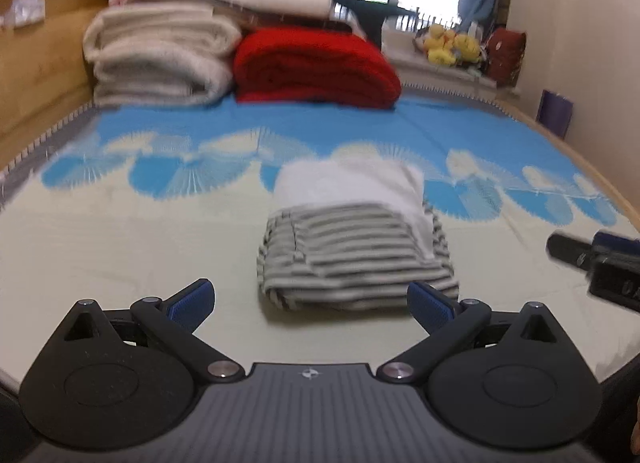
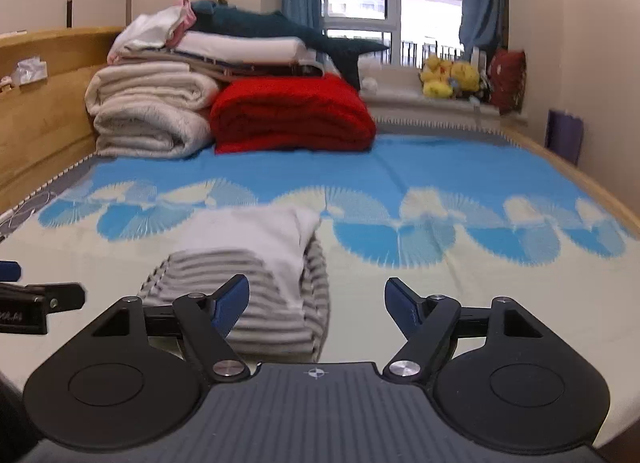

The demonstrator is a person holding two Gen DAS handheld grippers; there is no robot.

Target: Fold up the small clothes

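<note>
Striped garment (image 1: 356,259) folded on bed (image 1: 120,247). Left gripper (image 1: 311,305) and right gripper (image 2: 317,305) wide apart, empty. Withdraw without snagging.

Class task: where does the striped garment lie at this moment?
The striped garment lies folded on the bed sheet, centre of the left view, lower left in the right, well short of the red blanket.

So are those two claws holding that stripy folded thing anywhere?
No, nothing is held. The left claw and right claw both stand open, and the folded striped garment lies free on the bed.
</note>
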